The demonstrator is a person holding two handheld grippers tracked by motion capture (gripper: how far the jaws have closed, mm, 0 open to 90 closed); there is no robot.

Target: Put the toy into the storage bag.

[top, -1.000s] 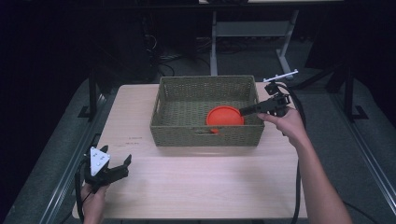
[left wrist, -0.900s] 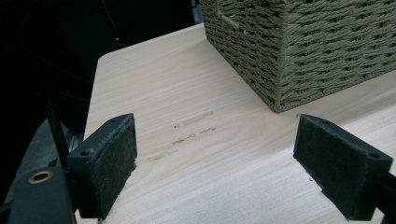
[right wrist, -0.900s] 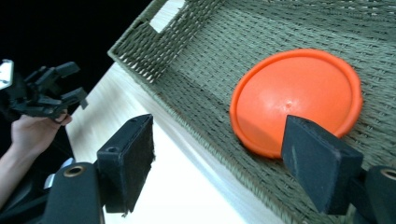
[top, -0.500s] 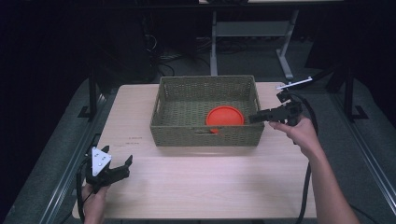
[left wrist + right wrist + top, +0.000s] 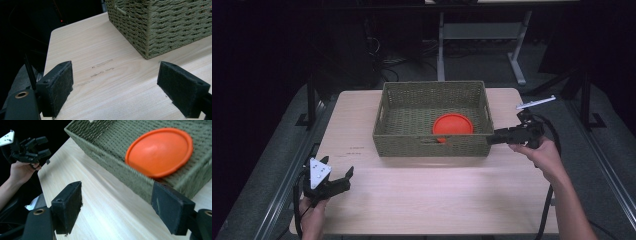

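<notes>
Right tongs [image 5: 490,139] withdrawn from basket [image 5: 432,146], jaws apart, empty. Orange disc [image 5: 453,124] left lying inside basket: placement apparently complete. Left tongs [image 5: 343,180] apart, idle over tabletop [image 5: 437,195].

The room is dark, with light falling mainly on a pale wooden bench [image 5: 437,195] whose grain shows clearly; a few faint marks [image 5: 101,68] sit on its surface near the left side. Grey floor [image 5: 492,70] surrounds the bench. Behind it stands a pale metal frame [image 5: 479,32] with a crossbar and splayed feet, and loose dark cables [image 5: 384,55] lie tangled on the floor to the left of that frame. Dark metal rails [image 5: 607,175] run along both sides of the bench. The far background is black.
</notes>
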